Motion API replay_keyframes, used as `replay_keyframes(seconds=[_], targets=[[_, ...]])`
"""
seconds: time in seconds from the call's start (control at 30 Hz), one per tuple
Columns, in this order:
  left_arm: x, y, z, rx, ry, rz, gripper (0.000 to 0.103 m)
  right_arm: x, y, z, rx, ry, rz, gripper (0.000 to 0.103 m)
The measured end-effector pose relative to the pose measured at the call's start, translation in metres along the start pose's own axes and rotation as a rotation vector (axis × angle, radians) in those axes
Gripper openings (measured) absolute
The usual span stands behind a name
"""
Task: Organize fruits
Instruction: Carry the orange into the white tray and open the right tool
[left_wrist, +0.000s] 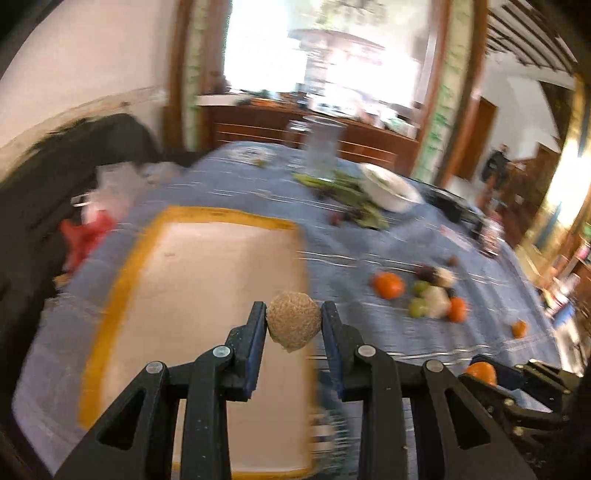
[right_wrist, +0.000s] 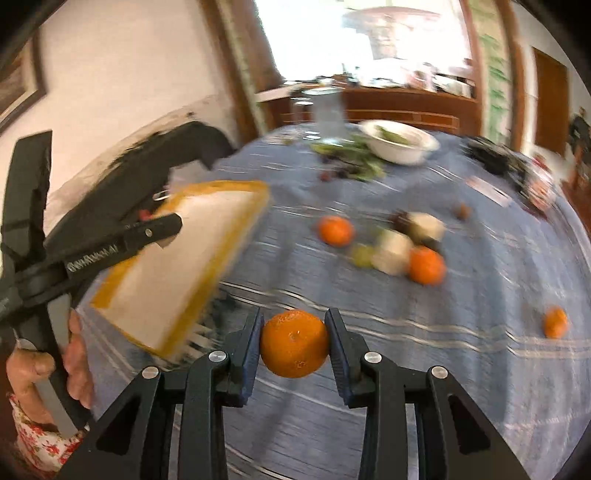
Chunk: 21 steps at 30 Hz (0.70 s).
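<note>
Tan netted fruit (left_wrist: 293, 320) pinched in left tool (left_wrist: 293, 322), orange (right_wrist: 294, 343) in right tool (right_wrist: 294, 341); arm lettering unreadable.

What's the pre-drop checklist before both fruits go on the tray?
1. Left gripper has its fruit: ok, fingers pinch the rough tan fruit on both sides.
2. Right gripper has its fruit: ok, fingers clamp the orange.
3. Left fruit above the tray: ok, though close to its right edge.
4. Orange above the tray: not ok, it is over the blue tablecloth, right of the tray.
5. Tray surface free: ok, nothing seen on it.
6. Height above the tray: cannot tell, frames are motion blurred.
</note>
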<state>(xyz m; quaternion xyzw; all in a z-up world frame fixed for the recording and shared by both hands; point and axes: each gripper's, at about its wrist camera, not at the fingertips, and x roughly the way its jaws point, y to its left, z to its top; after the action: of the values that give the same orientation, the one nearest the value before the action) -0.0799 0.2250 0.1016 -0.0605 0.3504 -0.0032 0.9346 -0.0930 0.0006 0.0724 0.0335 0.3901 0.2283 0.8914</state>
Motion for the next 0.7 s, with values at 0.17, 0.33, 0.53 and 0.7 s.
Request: replay_keyframes(seconds=[0.17, 0.33, 0.53, 0.7], targets=[[-0.006, 0.049, -0.002, -0.046, -0.034, 0.136, 0.029, 0.035, 0.060, 0.021, -0.070, 0.030, 0.132, 0.037], [0.005, 0.083, -0.011, -0.097, 0.005, 0.175, 0.029, 0.078, 0.109, 0.024, -0.145, 0.076, 0.193, 0.038], [0.009, 0.099, -0.018, -0.130, 0.024, 0.179, 0.030, 0.124, 0.135, 0.014, -0.196, 0.143, 0.159, 0.039], [0.003, 0.097, -0.014, -0.128, -0.010, 0.196, 0.067, 0.129, 0.142, 0.008, -0.240, 0.154, 0.153, 0.041]])
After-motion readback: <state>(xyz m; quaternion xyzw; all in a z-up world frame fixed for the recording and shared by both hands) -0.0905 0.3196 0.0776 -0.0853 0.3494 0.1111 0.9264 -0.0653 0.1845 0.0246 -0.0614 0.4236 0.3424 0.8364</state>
